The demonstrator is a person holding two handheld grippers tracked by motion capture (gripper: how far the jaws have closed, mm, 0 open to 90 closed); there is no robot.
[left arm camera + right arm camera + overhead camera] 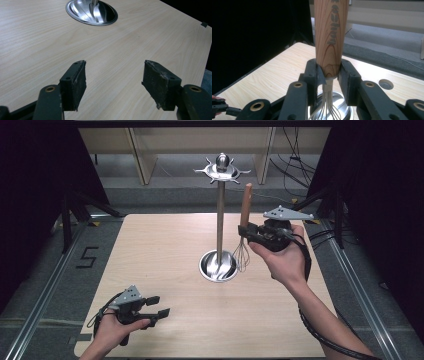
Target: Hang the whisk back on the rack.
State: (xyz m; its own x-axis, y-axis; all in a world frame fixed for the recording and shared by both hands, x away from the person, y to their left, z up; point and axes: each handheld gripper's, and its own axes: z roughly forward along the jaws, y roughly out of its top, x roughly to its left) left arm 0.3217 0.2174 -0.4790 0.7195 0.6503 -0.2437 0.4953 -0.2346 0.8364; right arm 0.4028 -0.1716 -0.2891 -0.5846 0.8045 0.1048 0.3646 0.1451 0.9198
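- The right tongs (248, 231) are clamped on a whisk (244, 227) at the lower end of its wooden handle, holding it upright with the wire loops hanging down.
- In the right gripper view the whisk's handle (331, 37) sits pinched between the two jaws (printed lettering runs along the wood), and the wires drop in front of a shiny bowl-shaped base (337, 105).
- That base belongs to a metal utensil stand (219, 220) on the counter (160, 250), a tall pole topped by a ring of hooks; the whisk hangs just beside the pole, above the counter.
- The left tongs (157, 306) hover low near the counter's front left, jaws wide apart with nothing between them.
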